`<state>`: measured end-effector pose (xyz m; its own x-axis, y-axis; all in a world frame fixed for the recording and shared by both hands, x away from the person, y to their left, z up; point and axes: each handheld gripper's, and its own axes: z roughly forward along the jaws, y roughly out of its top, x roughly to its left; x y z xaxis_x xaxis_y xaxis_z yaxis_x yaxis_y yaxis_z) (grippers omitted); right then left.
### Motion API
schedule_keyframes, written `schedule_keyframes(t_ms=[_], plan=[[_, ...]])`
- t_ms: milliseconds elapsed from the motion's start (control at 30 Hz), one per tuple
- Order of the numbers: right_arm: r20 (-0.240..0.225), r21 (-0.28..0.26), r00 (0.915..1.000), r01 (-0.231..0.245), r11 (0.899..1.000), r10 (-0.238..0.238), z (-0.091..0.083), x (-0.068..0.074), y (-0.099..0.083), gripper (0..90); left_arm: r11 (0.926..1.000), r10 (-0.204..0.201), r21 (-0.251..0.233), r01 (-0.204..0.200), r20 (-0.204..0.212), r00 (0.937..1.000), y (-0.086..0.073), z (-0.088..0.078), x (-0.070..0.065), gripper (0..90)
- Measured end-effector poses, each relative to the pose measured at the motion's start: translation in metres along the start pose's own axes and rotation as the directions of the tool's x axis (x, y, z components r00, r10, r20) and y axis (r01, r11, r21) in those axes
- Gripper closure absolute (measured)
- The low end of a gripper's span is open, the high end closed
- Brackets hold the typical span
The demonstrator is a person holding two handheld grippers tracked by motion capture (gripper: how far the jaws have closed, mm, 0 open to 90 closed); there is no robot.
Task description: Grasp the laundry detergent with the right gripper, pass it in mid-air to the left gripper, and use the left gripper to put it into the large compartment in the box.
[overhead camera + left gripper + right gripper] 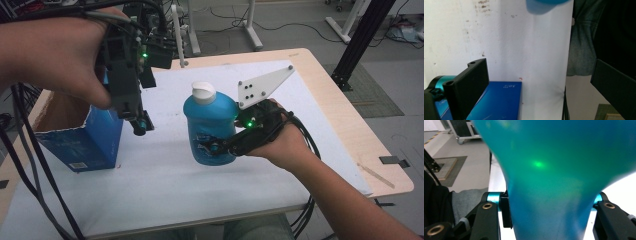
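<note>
A blue bottle (207,125) with a white cap (203,92) stands upright over the middle of the table. My right gripper (212,146) is shut on its lower body from the right. In the right gripper view the bottle (554,170) sits narrow between the two jaws of my right gripper (551,215). My left gripper (140,122) hangs open in the air at the left, pointing down beside an open blue box (85,142). In the left gripper view, nothing is between the wide-apart jaws of my left gripper (539,72). They are over the white sheet, with the box (499,100) below and the bottle's edge (544,5) at the top.
A white sheet (165,180) covers most of the wooden table (345,125). The box's open top shows a brown inside. Cables trail from both grippers over the table's front edge. A black post (360,35) and white stand legs stand on the floor beyond the table.
</note>
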<state>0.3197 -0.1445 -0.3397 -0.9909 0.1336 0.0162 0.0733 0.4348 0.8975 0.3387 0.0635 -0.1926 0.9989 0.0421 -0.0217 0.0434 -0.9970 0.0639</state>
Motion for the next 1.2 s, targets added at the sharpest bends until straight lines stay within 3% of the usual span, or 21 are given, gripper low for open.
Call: schedule_keyframes(t_ms=[767, 1200], plan=[[-0.109, -0.001, 0.9939, 0.019, 1.0, -0.019, 0.038, 0.002, 0.021, 46.1, 0.9998, 0.013, 0.011, -0.014, 0.029, 0.9995, 0.021, 0.01, -0.005, 1.7], [-0.133, 0.004, 0.9909, 0.021, 1.0, -0.021, 0.048, 0.0, 0.031, 46.1, 0.9994, 0.012, 0.032, -0.013, 0.035, 0.9993, 0.028, 0.013, -0.01, 1.7]])
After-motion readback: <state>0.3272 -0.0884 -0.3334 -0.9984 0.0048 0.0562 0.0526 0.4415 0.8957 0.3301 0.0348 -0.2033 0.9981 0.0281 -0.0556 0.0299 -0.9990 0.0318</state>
